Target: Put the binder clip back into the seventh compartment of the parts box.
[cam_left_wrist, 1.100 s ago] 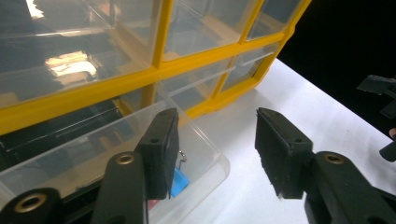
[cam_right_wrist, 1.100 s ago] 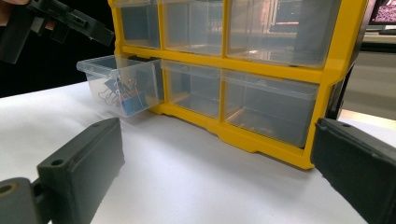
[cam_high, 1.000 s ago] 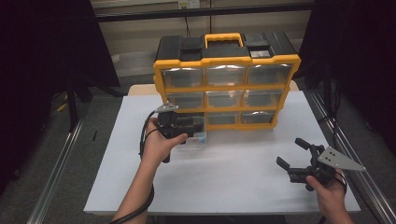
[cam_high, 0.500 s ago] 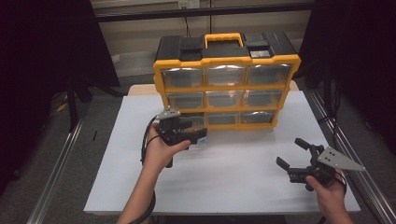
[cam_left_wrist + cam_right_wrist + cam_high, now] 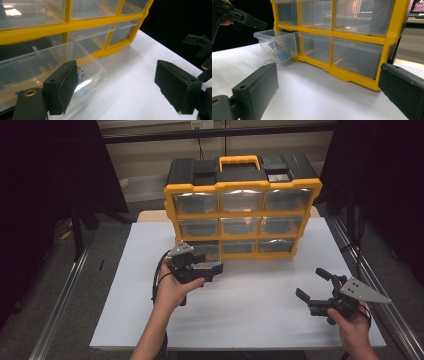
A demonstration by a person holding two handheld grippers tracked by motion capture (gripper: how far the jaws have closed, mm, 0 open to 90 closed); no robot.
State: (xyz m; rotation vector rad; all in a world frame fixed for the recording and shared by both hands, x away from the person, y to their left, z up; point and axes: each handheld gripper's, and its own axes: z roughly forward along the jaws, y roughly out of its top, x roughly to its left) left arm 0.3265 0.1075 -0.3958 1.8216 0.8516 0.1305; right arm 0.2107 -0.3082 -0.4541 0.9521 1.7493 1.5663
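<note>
A yellow and black cabinet [image 5: 242, 214] with clear drawers stands at the back of the white table. Its bottom-left drawer [image 5: 277, 40] is pulled out, and blue binder clips [image 5: 280, 53] lie inside. In the left gripper view the drawer [image 5: 37, 65] sits just beyond the left pad [image 5: 62, 88]. My left gripper [image 5: 216, 269] hovers at the drawer's front. Its jaws have just been opening and now stand wide with nothing between them. My right gripper [image 5: 310, 282] is open low over the table's right front, apart from the cabinet.
The other drawers [image 5: 240, 200] are pushed in. Bare white tabletop [image 5: 260, 295] lies between the two grippers. Metal rails [image 5: 60, 300] run along both sides of the table, and the surroundings are dark.
My left gripper has drawn back a little from the cabinet toward the person, and its jaws have spread apart. The right gripper has stayed where it was.
</note>
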